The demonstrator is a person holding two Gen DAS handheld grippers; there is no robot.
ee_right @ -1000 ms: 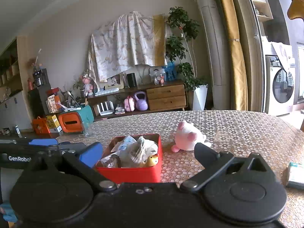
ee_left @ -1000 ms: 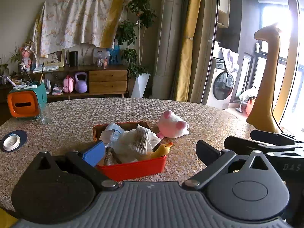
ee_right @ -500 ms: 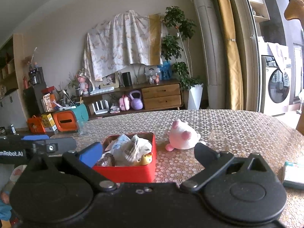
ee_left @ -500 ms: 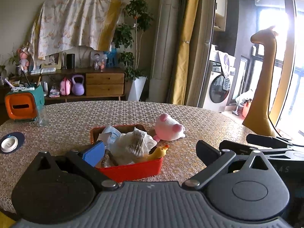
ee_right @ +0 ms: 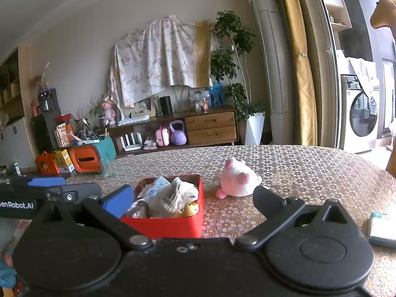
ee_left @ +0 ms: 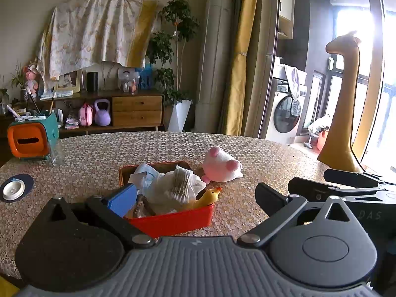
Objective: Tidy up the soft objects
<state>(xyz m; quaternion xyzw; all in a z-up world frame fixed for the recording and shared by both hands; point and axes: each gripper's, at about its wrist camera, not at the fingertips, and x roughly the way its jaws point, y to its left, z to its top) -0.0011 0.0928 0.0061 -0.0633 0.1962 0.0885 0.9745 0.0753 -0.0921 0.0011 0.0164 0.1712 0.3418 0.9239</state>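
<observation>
A red box [ee_left: 173,220] [ee_right: 168,225] sits on the table, filled with soft items: white crumpled bags [ee_left: 173,188] and a yellow duck toy [ee_left: 210,195] [ee_right: 191,208]. A pink plush pig [ee_left: 221,164] [ee_right: 237,179] lies on the table just right of the box. My left gripper [ee_left: 195,198] is open and empty, held before the box. My right gripper [ee_right: 195,198] is open and empty, also before the box. The right gripper shows at the right edge of the left wrist view [ee_left: 346,188].
An orange and teal tissue holder [ee_left: 32,138] and a glass [ee_left: 57,152] stand at the table's far left. A white disc on a dark coaster [ee_left: 14,188] lies at the left. A teal-edged packet [ee_right: 382,227] lies at the right. A giraffe figure [ee_left: 344,104] stands beyond the table.
Both grippers have drawn back and risen slightly, so the box and pig sit a little farther off. Nothing was grasped or moved.
</observation>
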